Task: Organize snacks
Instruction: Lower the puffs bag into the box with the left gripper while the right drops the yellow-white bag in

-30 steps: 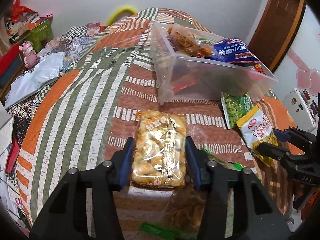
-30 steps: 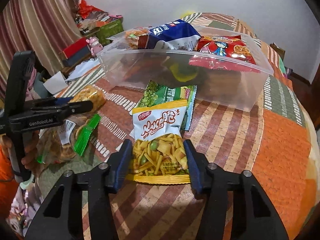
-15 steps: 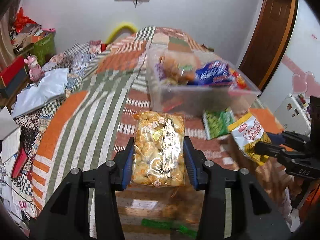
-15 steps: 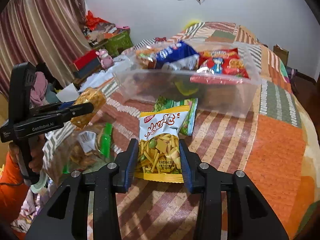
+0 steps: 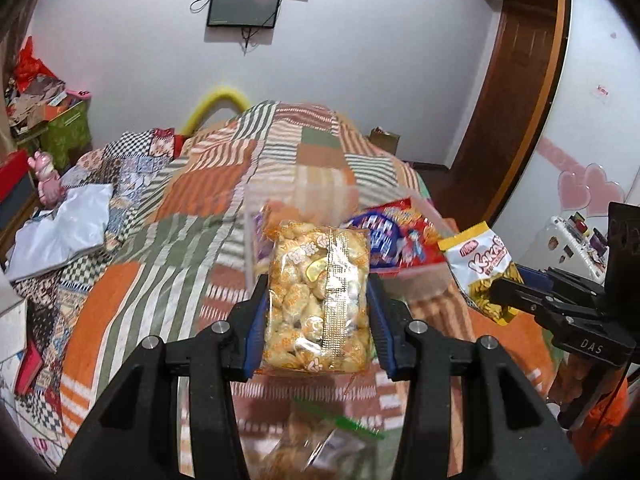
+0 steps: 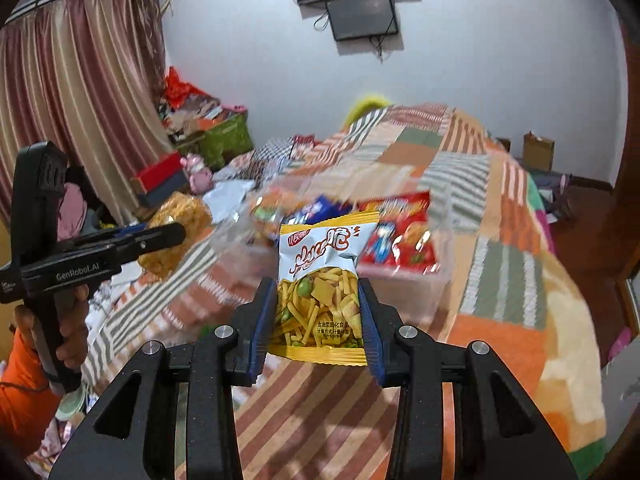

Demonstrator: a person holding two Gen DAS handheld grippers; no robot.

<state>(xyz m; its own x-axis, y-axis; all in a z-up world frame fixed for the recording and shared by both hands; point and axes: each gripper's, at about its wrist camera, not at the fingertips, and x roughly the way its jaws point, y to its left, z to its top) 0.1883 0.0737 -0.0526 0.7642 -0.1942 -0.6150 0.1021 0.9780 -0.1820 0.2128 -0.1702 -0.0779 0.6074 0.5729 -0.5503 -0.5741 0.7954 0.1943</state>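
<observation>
My left gripper (image 5: 318,312) is shut on a clear bag of golden puffed snacks (image 5: 318,300) and holds it up above the bed. My right gripper (image 6: 318,316) is shut on a yellow and white bag of mixed crisps with green peas (image 6: 320,280), also lifted. Each gripper shows in the other's view: the right one with its bag (image 5: 480,268), the left one with its bag (image 6: 176,236). Beyond both bags stands the clear plastic bin (image 6: 404,280), holding red and blue snack packs (image 5: 400,232).
The striped patchwork quilt (image 5: 168,248) covers the bed. A clear bag with a green strip (image 5: 320,440) lies on it below my left gripper. A white bag (image 5: 64,232) and a pink toy (image 5: 48,180) lie at the left. A wooden door (image 5: 516,80) is at the right.
Both grippers have closed on their bags and lifted them off the quilt. The bin now sits lower behind the bags, and the views are tilted up toward the wall.
</observation>
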